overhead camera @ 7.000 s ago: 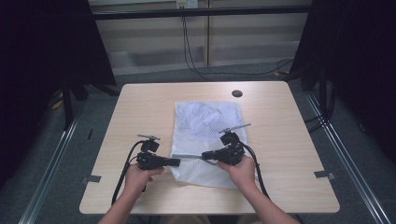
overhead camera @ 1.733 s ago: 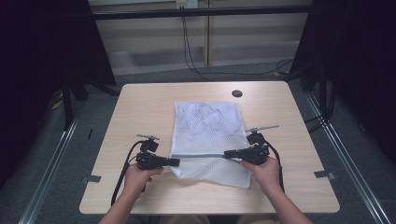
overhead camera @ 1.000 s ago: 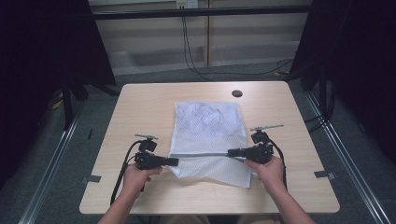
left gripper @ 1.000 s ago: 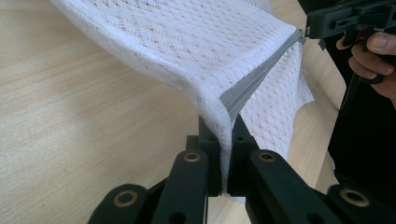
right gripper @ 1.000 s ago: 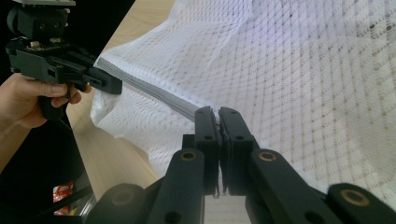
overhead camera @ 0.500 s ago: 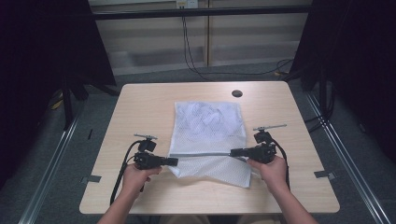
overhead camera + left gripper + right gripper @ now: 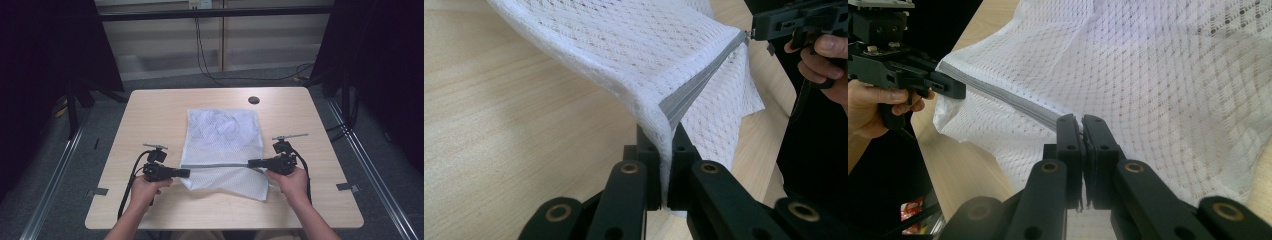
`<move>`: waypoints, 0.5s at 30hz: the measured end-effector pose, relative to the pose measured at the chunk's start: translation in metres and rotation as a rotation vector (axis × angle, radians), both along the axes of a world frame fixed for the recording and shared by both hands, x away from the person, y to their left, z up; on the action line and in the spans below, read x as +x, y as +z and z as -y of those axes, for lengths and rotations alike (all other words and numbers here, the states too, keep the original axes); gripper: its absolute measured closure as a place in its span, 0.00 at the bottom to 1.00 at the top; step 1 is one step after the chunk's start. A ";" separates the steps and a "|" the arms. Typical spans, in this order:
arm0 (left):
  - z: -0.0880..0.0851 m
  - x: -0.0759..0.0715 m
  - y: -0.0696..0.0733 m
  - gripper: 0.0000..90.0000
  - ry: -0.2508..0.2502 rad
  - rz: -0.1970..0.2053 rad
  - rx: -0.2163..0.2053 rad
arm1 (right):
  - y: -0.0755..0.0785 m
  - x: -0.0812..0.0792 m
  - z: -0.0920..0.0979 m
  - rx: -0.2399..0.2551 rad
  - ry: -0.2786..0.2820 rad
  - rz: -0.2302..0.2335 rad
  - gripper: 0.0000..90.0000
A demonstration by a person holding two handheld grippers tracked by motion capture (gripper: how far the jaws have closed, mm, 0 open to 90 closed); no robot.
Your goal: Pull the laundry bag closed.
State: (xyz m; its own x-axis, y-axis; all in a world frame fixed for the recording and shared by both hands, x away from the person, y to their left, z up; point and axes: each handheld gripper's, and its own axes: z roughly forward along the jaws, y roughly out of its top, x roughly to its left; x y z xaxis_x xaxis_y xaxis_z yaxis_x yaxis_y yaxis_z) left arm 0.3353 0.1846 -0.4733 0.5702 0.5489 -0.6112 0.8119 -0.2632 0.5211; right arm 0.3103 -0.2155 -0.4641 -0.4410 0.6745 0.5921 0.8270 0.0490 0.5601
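A white mesh bag [image 7: 222, 132] lies flat on the wooden table [image 7: 150, 110], and a grey zipper [image 7: 215, 165] runs across its near part. My left gripper [image 7: 186, 173] is shut on the bag's left edge at the zipper's end and holds that corner slightly lifted. In the left gripper view its jaws [image 7: 663, 135] pinch the mesh bag [image 7: 624, 50] just below the zipper [image 7: 694, 92]. My right gripper [image 7: 251, 162] is shut at the zipper's right end. In the right gripper view its jaws [image 7: 1081, 122] close on the zipper [image 7: 1013, 100], which stretches taut toward the left gripper [image 7: 945, 86].
A small black round port [image 7: 254, 100] sits in the table top beyond the bag. Cables lie on the floor behind the table. Dark curtains stand at both sides, and metal rails [image 7: 55, 175] run along the floor left and right of the table.
Since the earliest frame my right gripper has travelled rightward along the zipper line, from the bag's middle to its right edge. Over the last second both hands have hardly moved.
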 end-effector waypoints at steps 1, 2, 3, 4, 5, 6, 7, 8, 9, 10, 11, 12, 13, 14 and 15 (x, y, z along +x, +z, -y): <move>0.000 0.000 0.000 0.98 0.001 -0.001 -0.001 | 0.000 0.000 0.000 -0.001 0.000 0.000 0.97; 0.000 0.000 0.000 0.98 0.001 -0.001 -0.001 | 0.000 0.000 0.000 0.000 0.000 0.000 0.97; 0.000 0.000 0.000 0.98 0.001 -0.001 -0.001 | 0.000 0.000 0.000 0.002 0.001 0.000 0.97; 0.000 0.000 0.000 0.98 -0.002 0.006 0.007 | 0.000 0.000 0.000 -0.001 0.000 -0.001 0.97; 0.000 0.000 0.000 0.98 -0.003 0.004 0.002 | 0.000 0.000 0.001 -0.005 -0.002 -0.001 0.97; 0.000 0.000 0.000 0.98 -0.010 0.001 0.003 | -0.001 0.000 0.001 -0.006 -0.001 0.001 0.97; 0.000 0.000 0.000 0.98 -0.009 0.009 0.010 | -0.001 0.000 0.001 -0.005 -0.004 -0.001 0.97; 0.000 0.000 -0.001 0.98 -0.009 0.004 0.004 | -0.001 0.000 0.001 -0.011 -0.006 0.000 0.97; 0.000 0.000 0.000 0.98 -0.009 0.004 0.005 | -0.001 0.000 0.002 -0.010 -0.005 0.000 0.97; 0.000 0.000 0.000 0.98 -0.011 0.007 0.006 | -0.001 0.000 0.002 -0.007 -0.005 -0.003 0.97; 0.000 0.000 -0.001 0.98 -0.012 0.007 0.007 | 0.000 0.000 0.001 -0.009 -0.005 0.000 0.97; 0.000 0.000 -0.001 0.98 -0.004 0.003 0.006 | 0.000 0.000 0.001 -0.016 -0.002 -0.001 0.97; 0.000 0.000 -0.001 0.98 -0.006 0.007 0.008 | 0.000 0.000 0.001 -0.018 -0.002 -0.004 0.97; 0.001 0.001 -0.001 0.98 -0.007 0.004 0.005 | 0.000 -0.001 0.001 -0.018 -0.001 -0.006 0.97; 0.001 0.001 -0.001 0.98 -0.006 0.003 0.008 | 0.000 -0.001 0.001 -0.019 -0.003 -0.005 0.97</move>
